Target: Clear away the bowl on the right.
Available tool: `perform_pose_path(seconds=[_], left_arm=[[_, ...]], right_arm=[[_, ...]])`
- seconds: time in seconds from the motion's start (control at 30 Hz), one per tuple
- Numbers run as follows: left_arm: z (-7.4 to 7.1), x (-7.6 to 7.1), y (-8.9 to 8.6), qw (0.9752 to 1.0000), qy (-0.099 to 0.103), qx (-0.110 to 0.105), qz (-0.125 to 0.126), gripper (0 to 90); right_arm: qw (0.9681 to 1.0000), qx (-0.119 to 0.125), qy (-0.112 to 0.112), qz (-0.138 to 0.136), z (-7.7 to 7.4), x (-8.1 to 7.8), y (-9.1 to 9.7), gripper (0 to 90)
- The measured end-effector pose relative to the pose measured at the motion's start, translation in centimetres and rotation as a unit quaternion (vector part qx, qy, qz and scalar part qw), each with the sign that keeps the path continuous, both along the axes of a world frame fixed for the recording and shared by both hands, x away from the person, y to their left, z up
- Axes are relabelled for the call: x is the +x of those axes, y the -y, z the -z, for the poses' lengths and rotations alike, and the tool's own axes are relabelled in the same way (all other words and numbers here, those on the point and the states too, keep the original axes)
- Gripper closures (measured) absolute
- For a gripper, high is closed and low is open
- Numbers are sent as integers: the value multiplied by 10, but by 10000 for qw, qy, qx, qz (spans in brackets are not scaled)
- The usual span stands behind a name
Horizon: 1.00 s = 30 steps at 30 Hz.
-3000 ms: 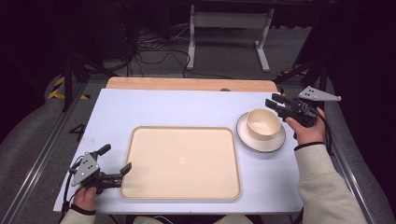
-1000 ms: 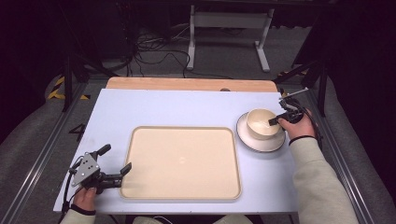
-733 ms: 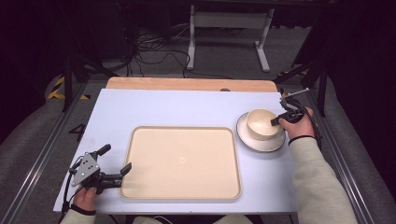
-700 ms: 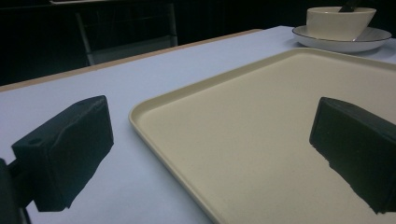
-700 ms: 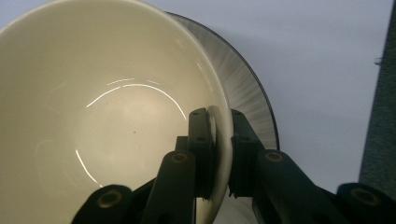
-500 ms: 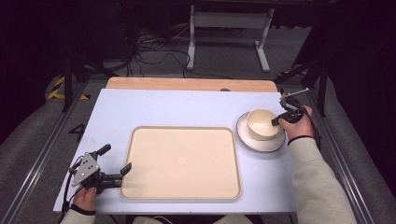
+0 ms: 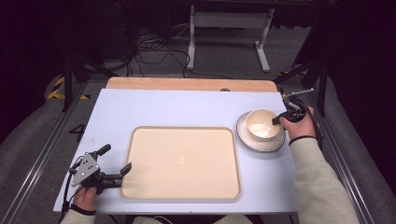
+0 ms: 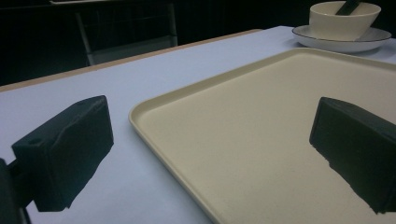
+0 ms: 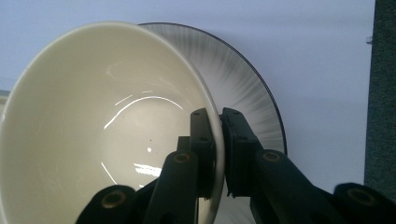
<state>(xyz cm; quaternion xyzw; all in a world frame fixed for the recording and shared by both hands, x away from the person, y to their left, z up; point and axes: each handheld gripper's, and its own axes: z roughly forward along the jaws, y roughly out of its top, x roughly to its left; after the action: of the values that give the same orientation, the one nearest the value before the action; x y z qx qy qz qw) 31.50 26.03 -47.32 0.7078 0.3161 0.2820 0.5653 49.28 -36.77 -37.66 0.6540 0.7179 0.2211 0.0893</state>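
Two jaws of my right gripper (image 9: 219,154) pinch the rim of the bowl (image 7: 261,124), one inside the wall, one outside; they have just been closing and are now clamped on it. The bowl sits on the plate (image 7: 246,139), right of the tray (image 7: 182,161) on the table (image 7: 187,105). My left gripper (image 7: 116,161) rests with its jaws apart at the tray's near left edge, holding nothing.

Judgement: the step is lifting the bowl off the plate. The grip is thin, on one side only, so I lift straight up and slowly, keep the wrist level so the bowl does not swing, and watch that the plate is not dragged along.
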Motion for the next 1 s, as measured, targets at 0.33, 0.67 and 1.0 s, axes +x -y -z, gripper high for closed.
perform_pose_path(seconds=[0.33,0.67,1.0], left_arm=[[0,0,0,10000,-9,1,2,3],[0,0,0,10000,-7,3,2,2],[0,0,0,10000,-9,0,-2,3]], right_arm=[[9996,246,69,85,-15,-9,5,835],[9990,406,128,109,-35,-21,2,834],[9987,498,116,89,-55,-31,-6,833]])
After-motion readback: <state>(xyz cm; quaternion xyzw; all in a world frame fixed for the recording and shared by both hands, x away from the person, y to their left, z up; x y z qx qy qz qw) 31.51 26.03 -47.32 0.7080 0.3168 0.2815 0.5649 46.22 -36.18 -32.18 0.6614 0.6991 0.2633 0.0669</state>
